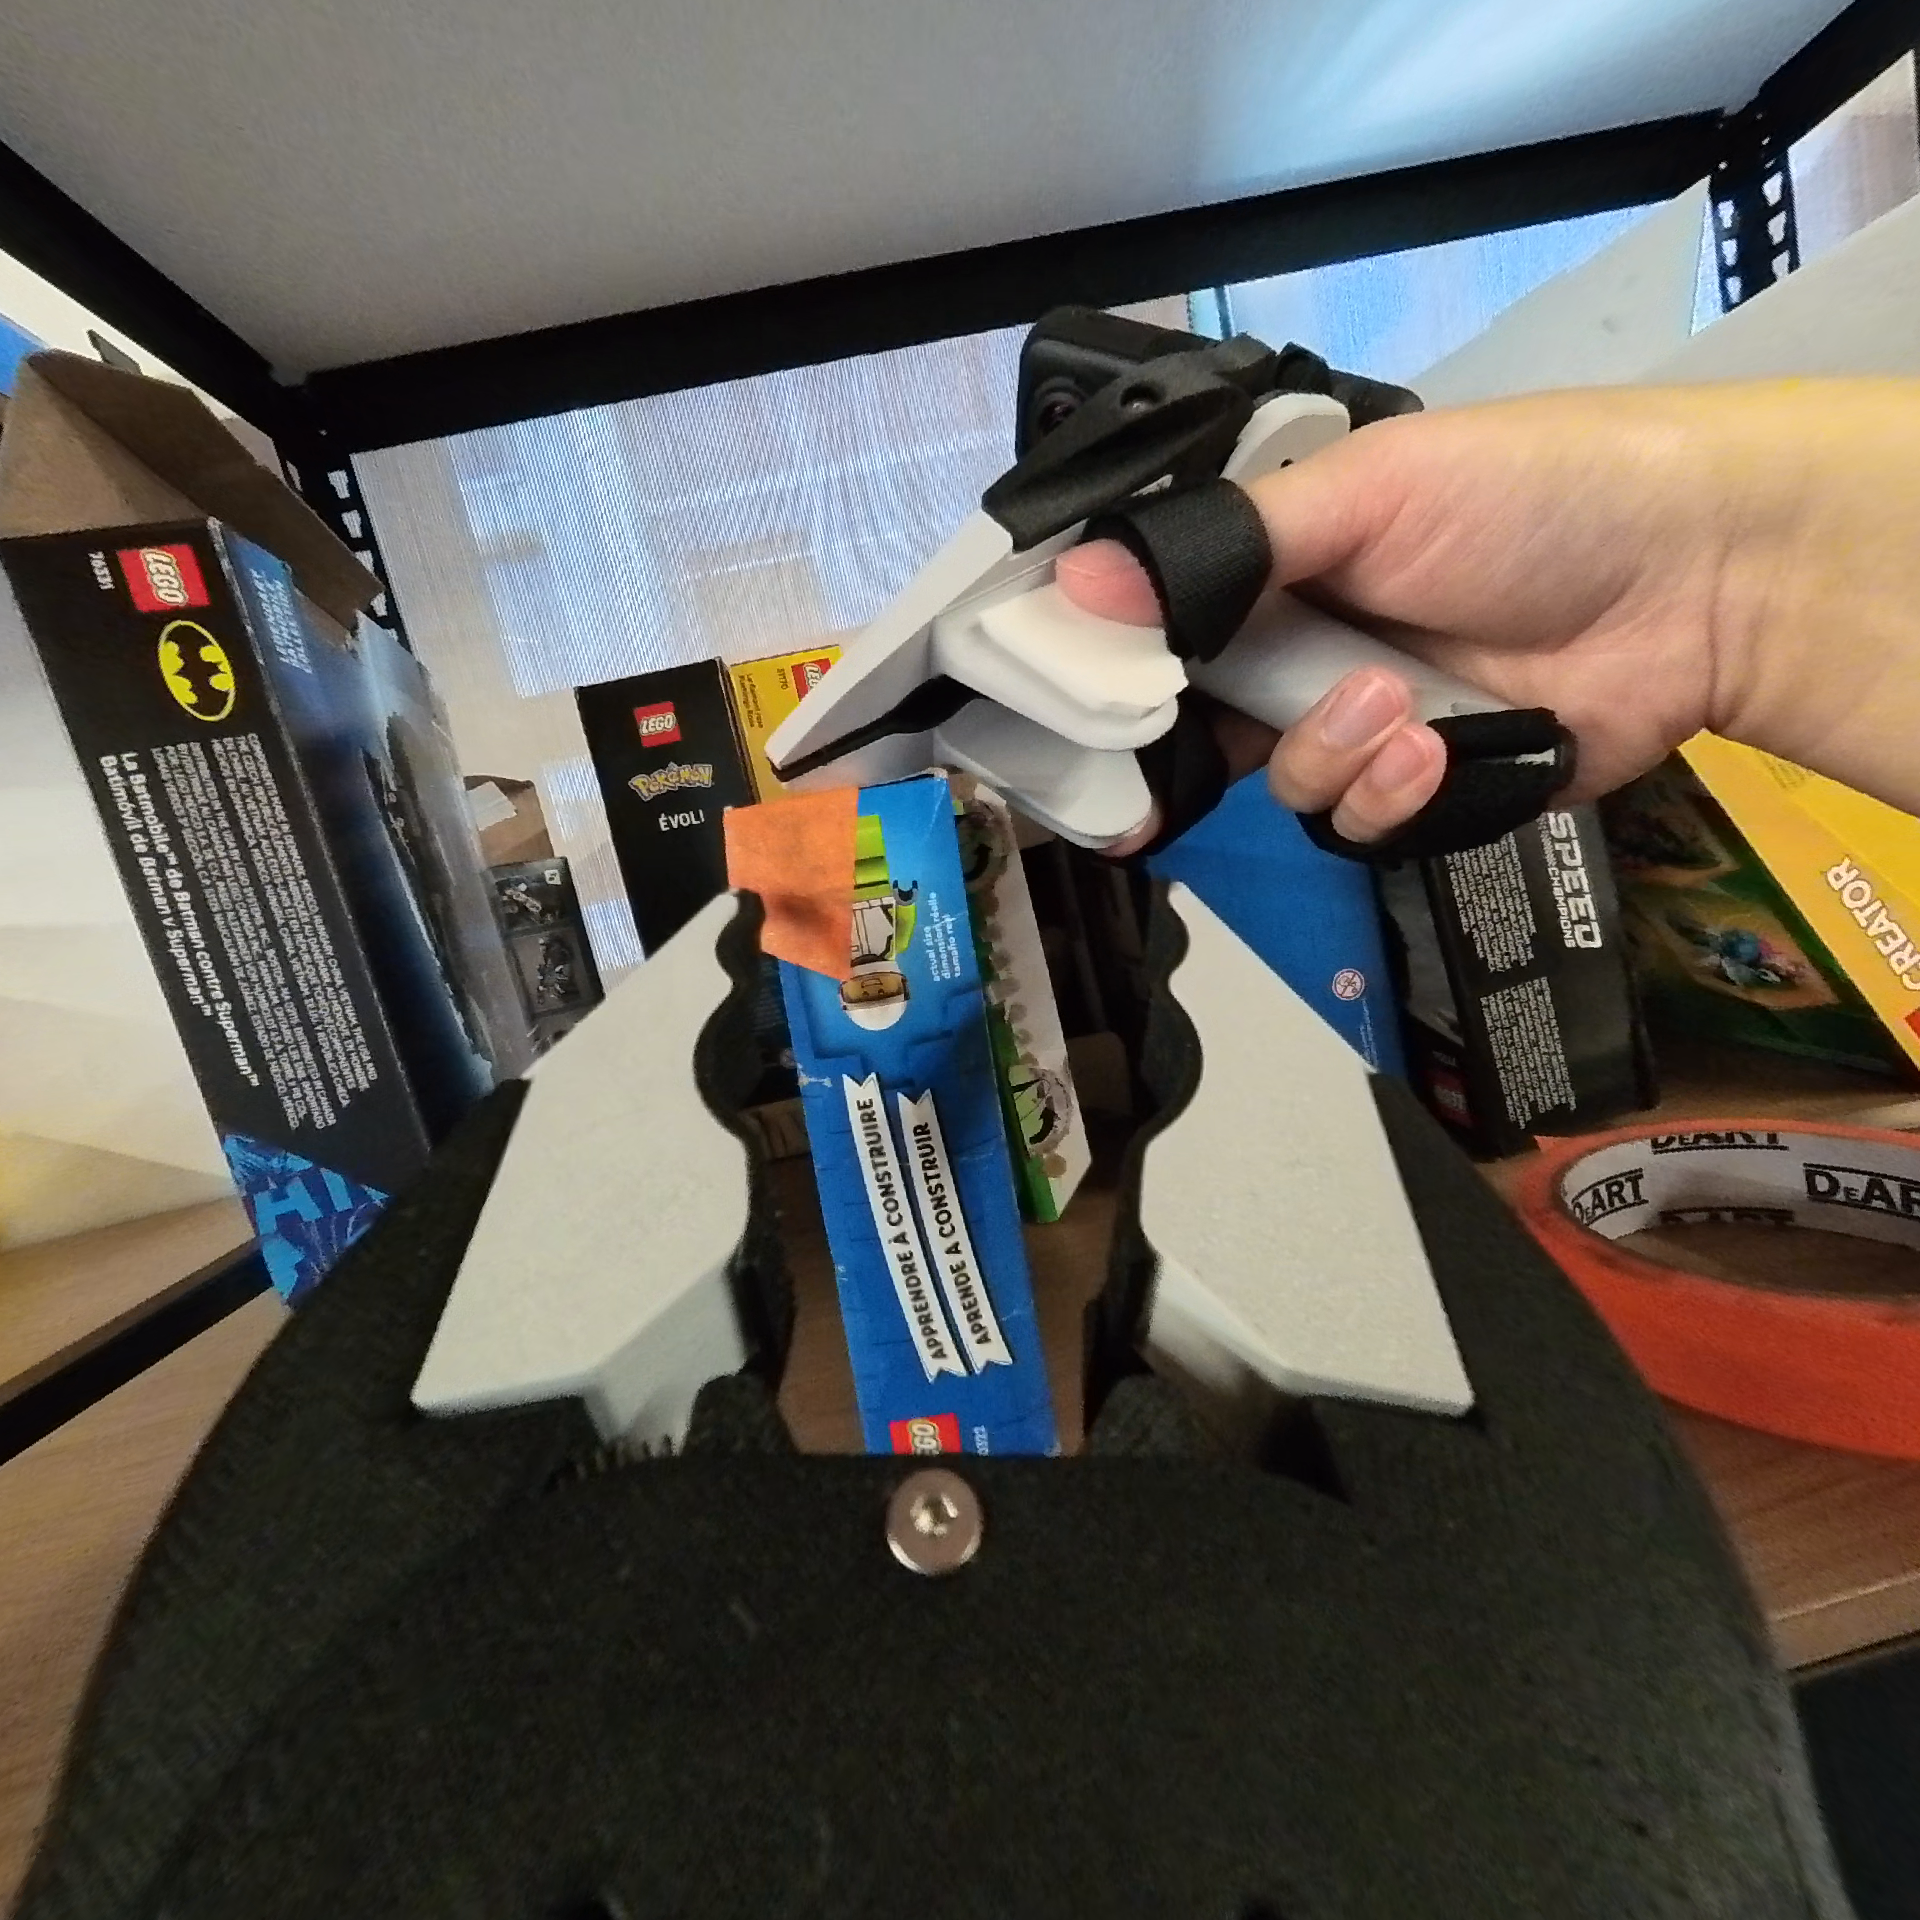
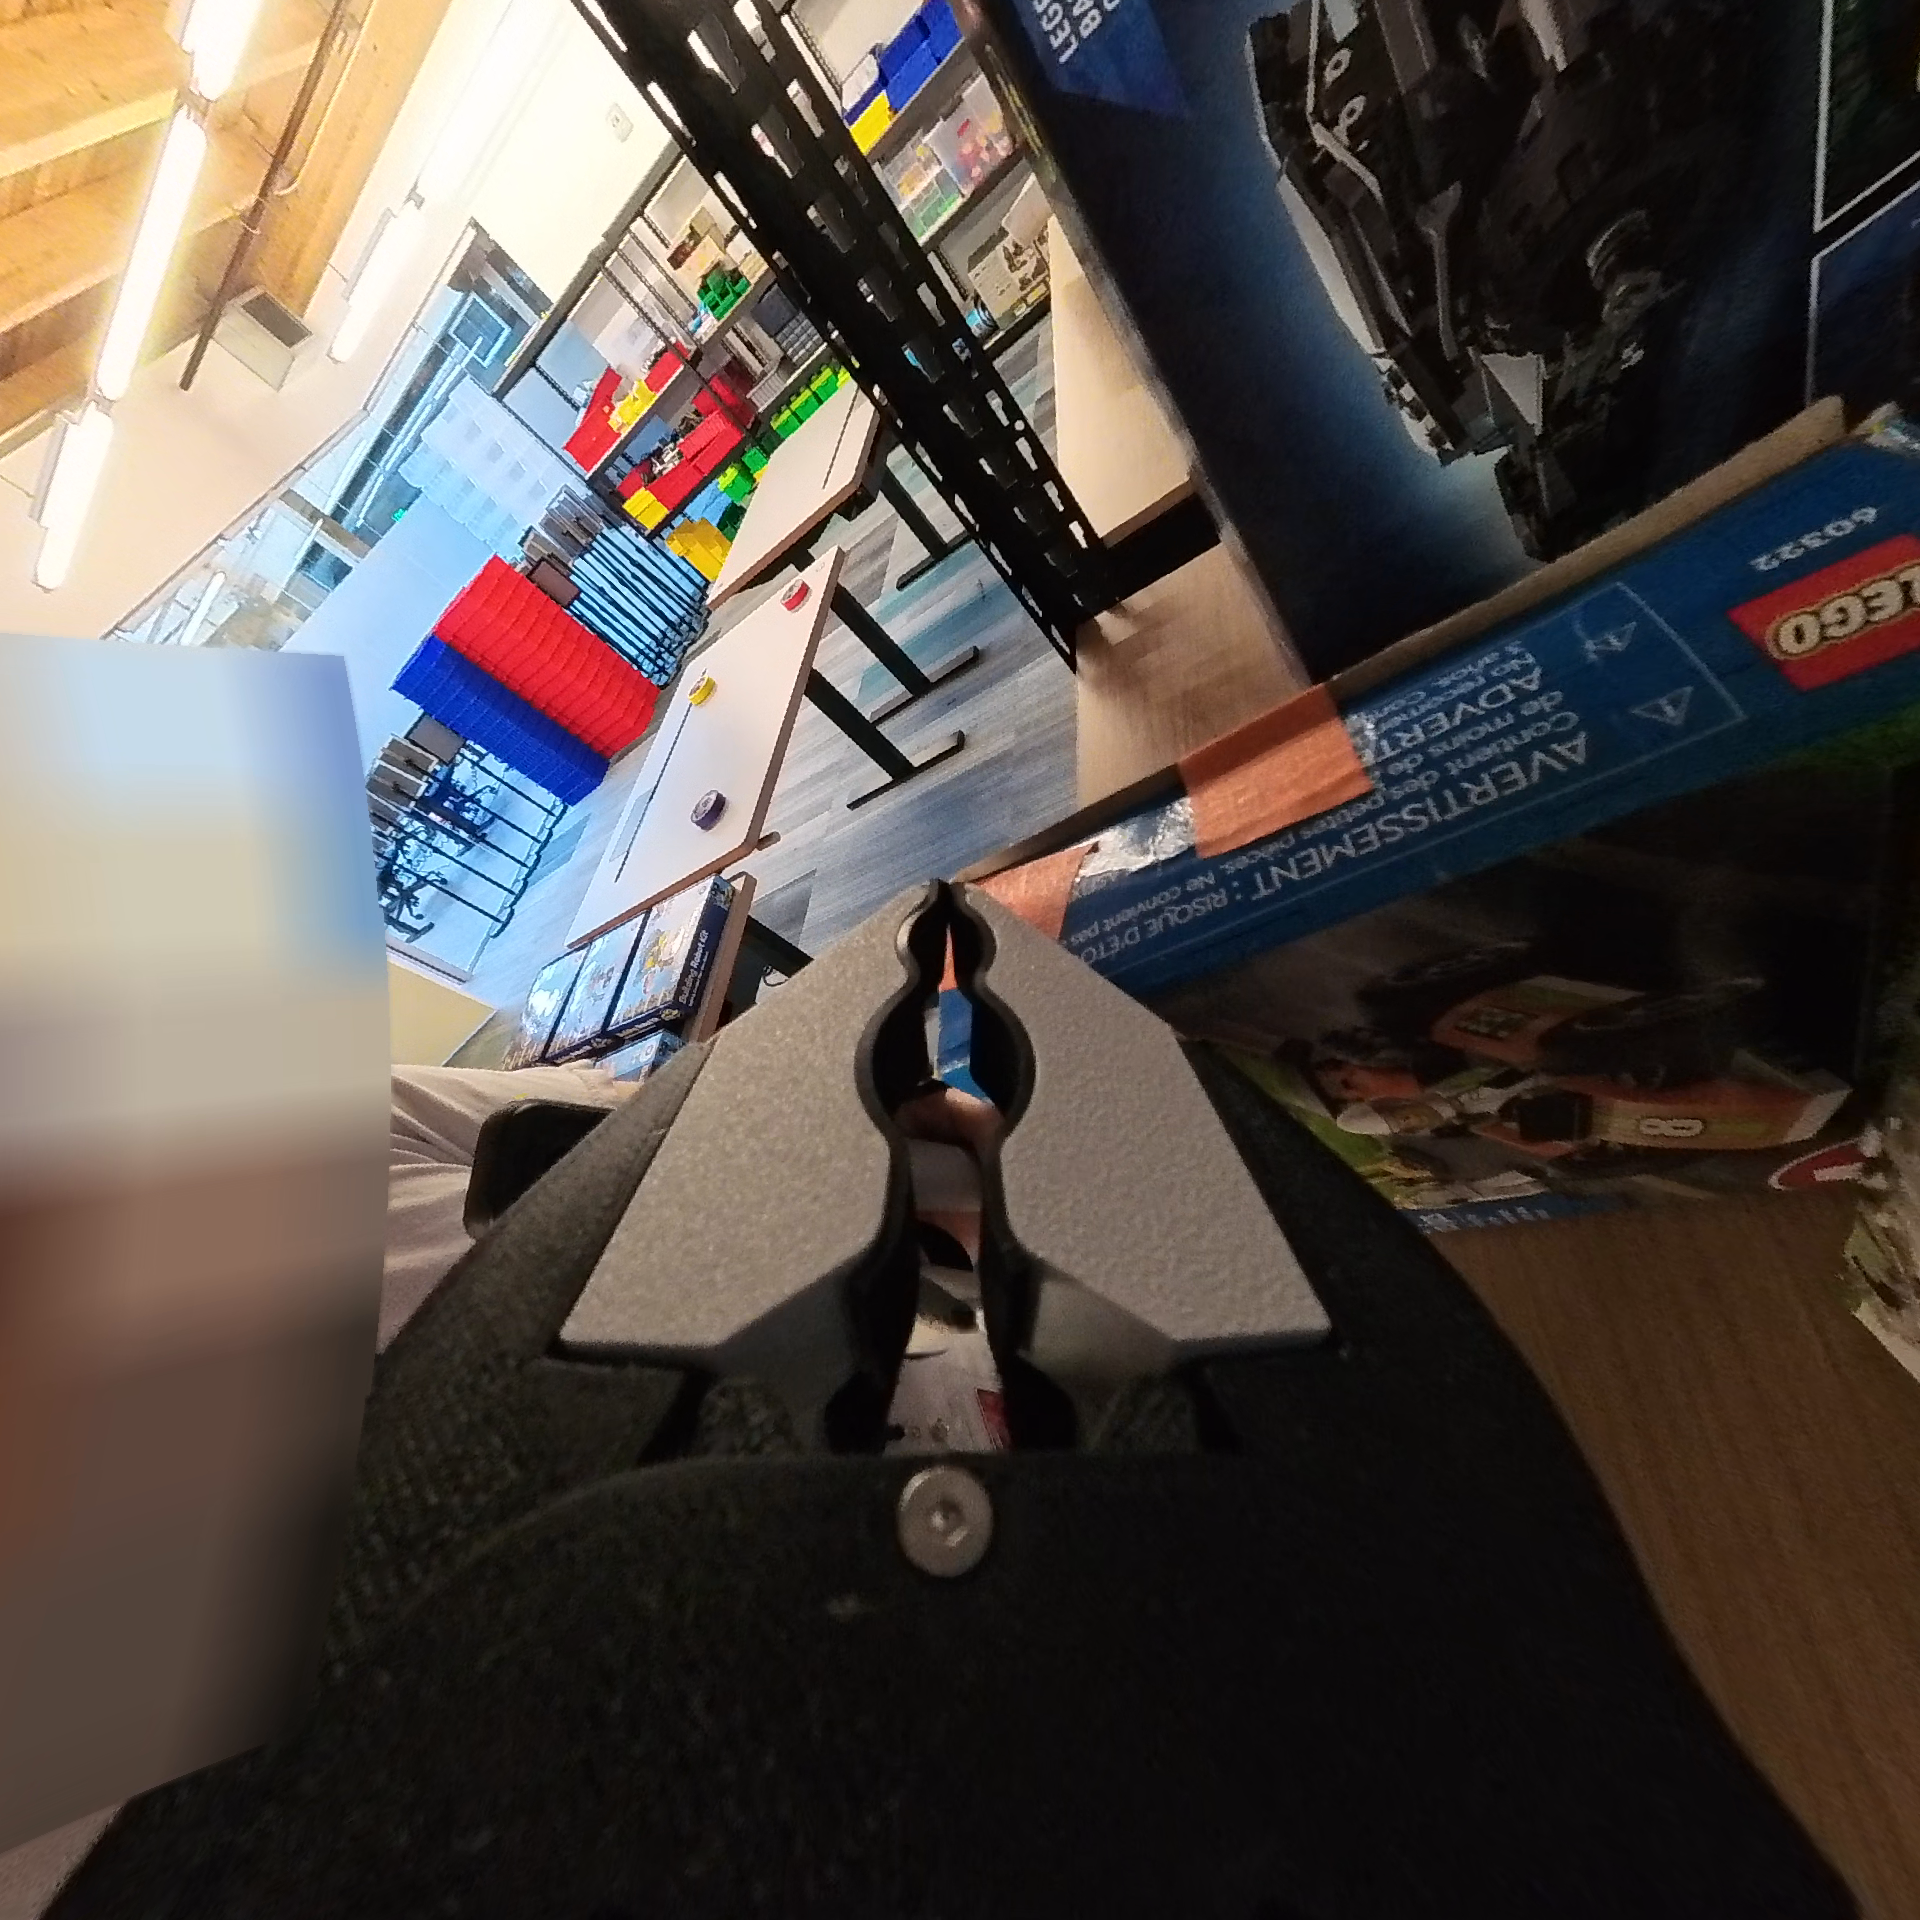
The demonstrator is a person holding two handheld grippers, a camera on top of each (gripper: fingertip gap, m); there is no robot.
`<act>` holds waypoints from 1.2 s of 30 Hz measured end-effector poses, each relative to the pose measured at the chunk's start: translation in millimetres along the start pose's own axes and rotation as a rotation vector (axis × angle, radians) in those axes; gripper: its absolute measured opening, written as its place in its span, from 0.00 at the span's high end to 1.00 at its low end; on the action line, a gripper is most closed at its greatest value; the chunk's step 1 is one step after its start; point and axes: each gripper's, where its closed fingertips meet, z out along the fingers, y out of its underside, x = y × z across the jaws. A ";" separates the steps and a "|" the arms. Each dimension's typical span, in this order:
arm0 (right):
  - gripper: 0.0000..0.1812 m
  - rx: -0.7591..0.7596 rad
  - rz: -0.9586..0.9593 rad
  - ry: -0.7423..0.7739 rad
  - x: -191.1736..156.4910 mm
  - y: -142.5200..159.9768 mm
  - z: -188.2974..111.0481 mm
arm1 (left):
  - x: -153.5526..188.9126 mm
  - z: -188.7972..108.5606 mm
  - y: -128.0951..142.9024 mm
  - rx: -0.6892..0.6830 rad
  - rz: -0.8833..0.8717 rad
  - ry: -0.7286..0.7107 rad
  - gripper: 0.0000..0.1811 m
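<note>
Overhead, a white shelf board (image 1: 831,156) edged by a black steel frame (image 1: 727,343) caps the bay, and boxes crowd the wooden shelf (image 1: 1766,1558) on both sides, leaving only a narrow lane at the centre of the left wrist view. Standing upright in that lane is a slim blue cardboard toy box (image 1: 914,1122), with a strip of orange tape (image 1: 800,883) folded over its top corner. The left claw (image 1: 940,935) has its white, wavy-edged fingers spread wide on either side of the box, not touching it. At upper right of that view, a hand (image 1: 1507,623) holds the right claw (image 1: 790,758), whose tips are closed together just above the box's taped top edge; whether they pinch the tape I cannot tell. In the right wrist view the right claw (image 2: 940,894) reads the same, tips meeting beside the torn orange tape (image 2: 1278,774) on the blue toy box (image 2: 1558,769). A tall black box (image 1: 239,831) leans at the left, a roll of orange tape (image 1: 1745,1278) lies flat at the right, and further boxes (image 1: 665,790) stand behind.
</note>
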 end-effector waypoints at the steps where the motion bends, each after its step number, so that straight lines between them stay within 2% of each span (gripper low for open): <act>1: 1.00 0.000 0.002 -0.001 -0.2 -0.2 0.1 | 0.4 0.1 0.4 -0.002 -0.001 0.004 0.59; 13: 1.00 0.001 0.008 -0.004 -0.5 -0.6 0.2 | 9.3 3.7 4.2 -0.041 -0.035 0.077 0.48; 21: 1.00 0.001 0.023 -0.023 -4.4 -1.5 0.9 | 9.1 1.5 -2.3 -0.005 -0.155 0.131 0.49; 36: 1.00 -0.001 0.021 -0.025 -10.0 -3.5 5.6 | 6.3 0.5 -0.8 -0.003 -0.168 0.150 0.49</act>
